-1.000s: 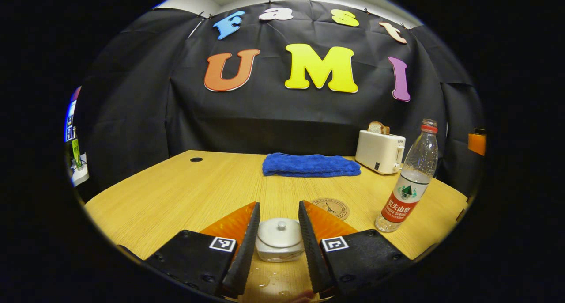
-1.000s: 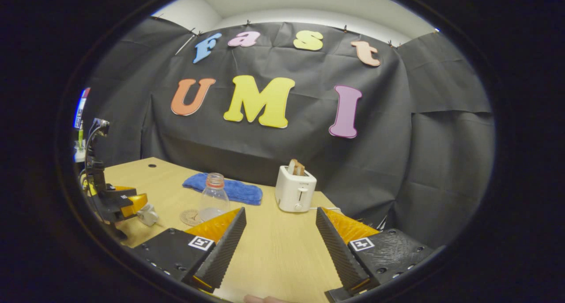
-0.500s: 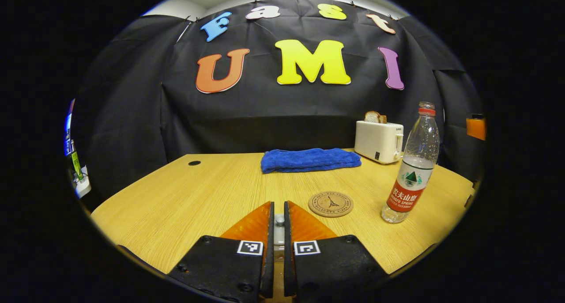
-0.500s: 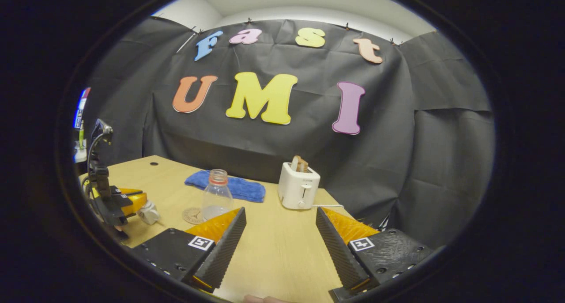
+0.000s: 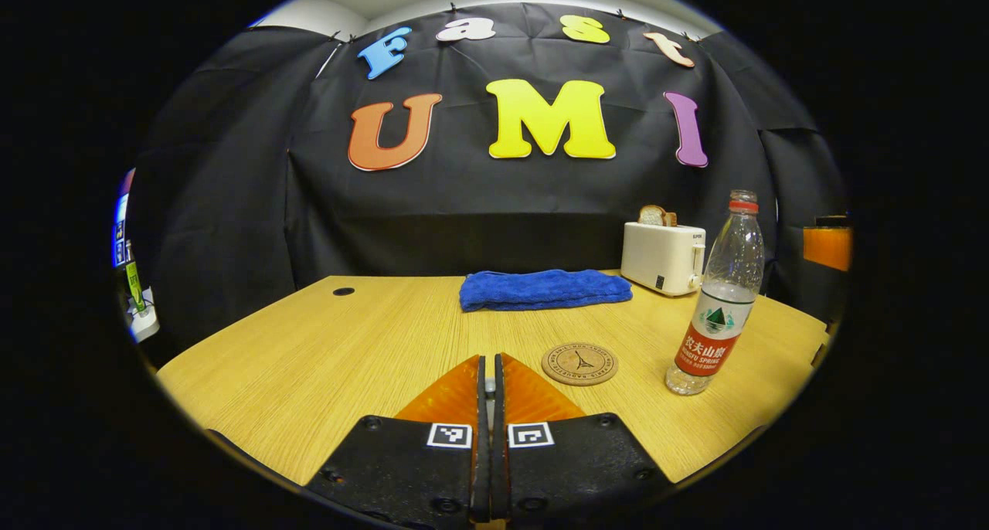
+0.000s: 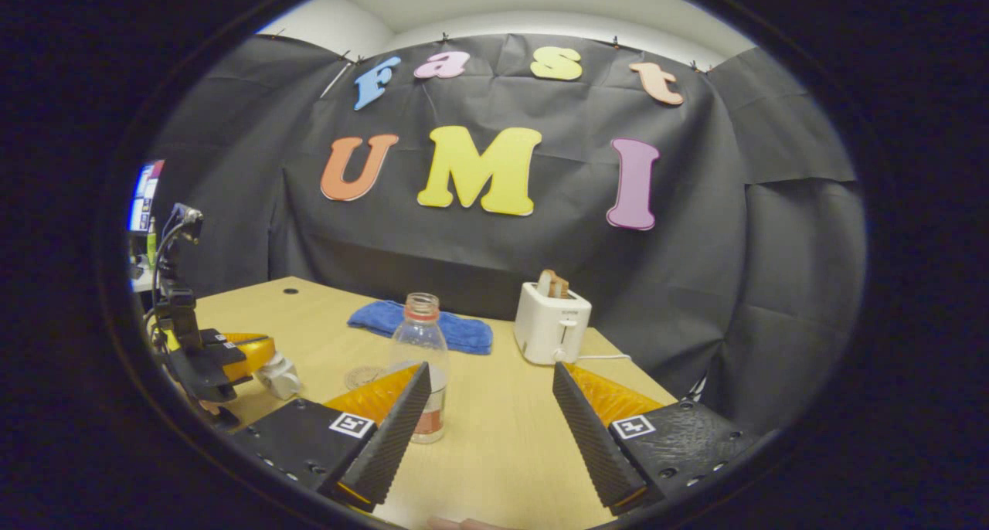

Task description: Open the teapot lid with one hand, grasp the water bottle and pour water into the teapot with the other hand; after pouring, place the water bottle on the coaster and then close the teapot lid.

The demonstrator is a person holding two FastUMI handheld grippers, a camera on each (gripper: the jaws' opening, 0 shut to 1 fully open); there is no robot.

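Now left gripper (image 5: 485,383) pinches the lid knob (image 5: 485,388); right gripper (image 6: 492,406) gapes.

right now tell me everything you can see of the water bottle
The water bottle is clear ribbed plastic with a red ring at its open neck, no cap, and a red and white label round its lower half. It holds some water. It stands upright on the wooden table, right of the round coaster and not on it, in front of the white toaster. Nothing grips it; the right gripper is open, its left finger overlapping the bottle in the right gripper view.
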